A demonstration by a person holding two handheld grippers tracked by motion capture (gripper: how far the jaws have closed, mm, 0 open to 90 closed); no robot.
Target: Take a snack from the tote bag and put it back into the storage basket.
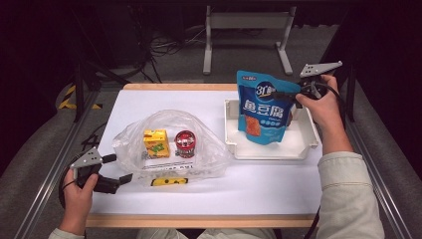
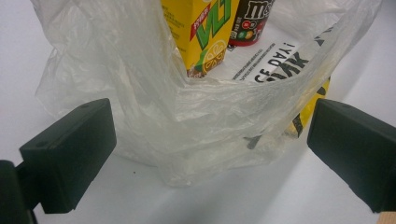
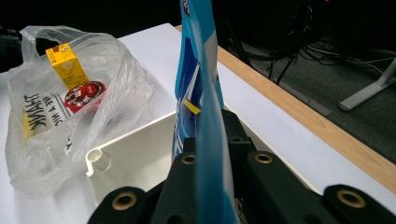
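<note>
In the high view the right gripper (image 1: 292,95) sits at the upper right of the frame, clenched on the right edge of a blue snack pouch (image 1: 261,107), which hangs upright above a white tray (image 1: 231,134) at centre right, its bottom edge just inside the tray. The right gripper view, from behind the jaws, shows the pouch (image 3: 198,84) edge-on, rising up the middle of the frame and pinched between the two black jaws at the bottom, with the tray (image 3: 135,156) below and left of it. At the lower left of the high view the left gripper (image 1: 124,178) rests low over the table (image 1: 259,184), jaws spread and holding nothing, just beside the near edge of a clear plastic bag (image 1: 166,137) that lies left of centre. The left gripper view shows the bag's (image 2: 187,121) crumpled rim between the two parted jaws, which do not touch it. Inside the bag stand a yellow drink carton (image 1: 156,143) and, just right of it, a red and black can (image 1: 185,144); both appear at the top of the left gripper view and at the upper left of the right gripper view.
</note>
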